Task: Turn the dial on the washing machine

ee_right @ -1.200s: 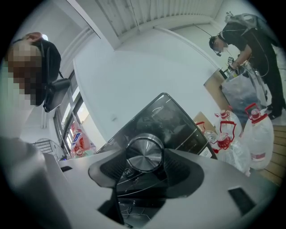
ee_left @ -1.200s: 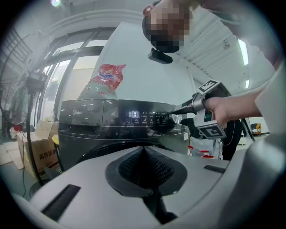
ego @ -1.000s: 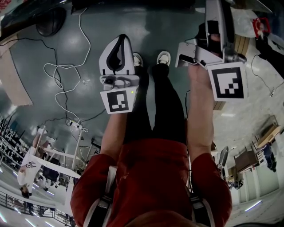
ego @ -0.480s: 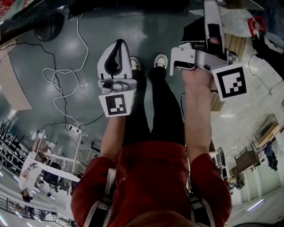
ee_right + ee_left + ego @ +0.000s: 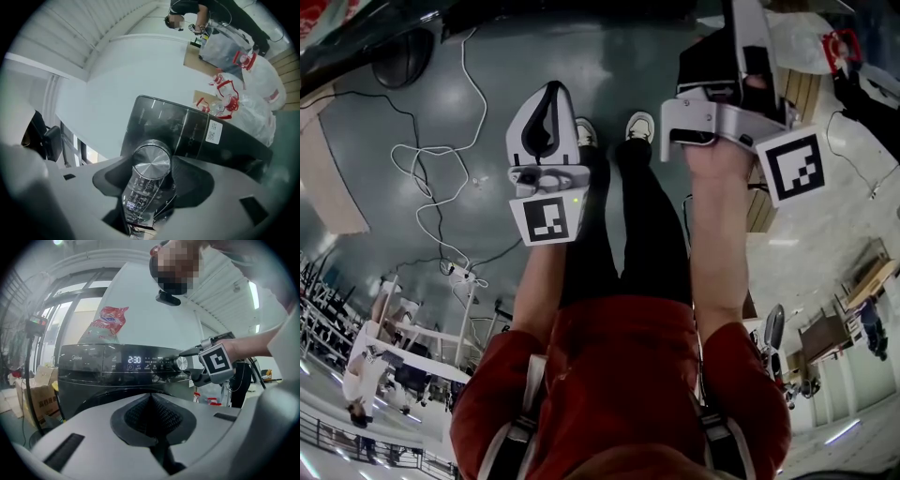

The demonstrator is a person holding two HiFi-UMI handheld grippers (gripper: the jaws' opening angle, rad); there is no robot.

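Observation:
The dark washing machine (image 5: 93, 367) shows a lit "2:30" display in the left gripper view. Its silver dial (image 5: 181, 363) sits at the right end of the control panel. My right gripper (image 5: 186, 358) reaches in from the right, with its marker cube just behind. In the right gripper view the dial (image 5: 151, 161) fills the gap between the jaws, and the right gripper (image 5: 151, 165) is shut on it. In the head view the right gripper (image 5: 748, 37) points up at top right, hiding the dial. My left gripper (image 5: 551, 94) hangs apart from the machine, shut and empty (image 5: 152, 399).
A red-and-white bag (image 5: 108, 322) lies on top of the machine. Cardboard boxes (image 5: 42, 394) stand to its left. White plastic bags (image 5: 243, 93) are piled beside it. A white cable (image 5: 431, 150) loops over the floor, left of the person's shoes (image 5: 645, 122).
The right gripper has rolled on the dial: its marker cube has tilted and shifted slightly right. The left gripper has hardly moved.

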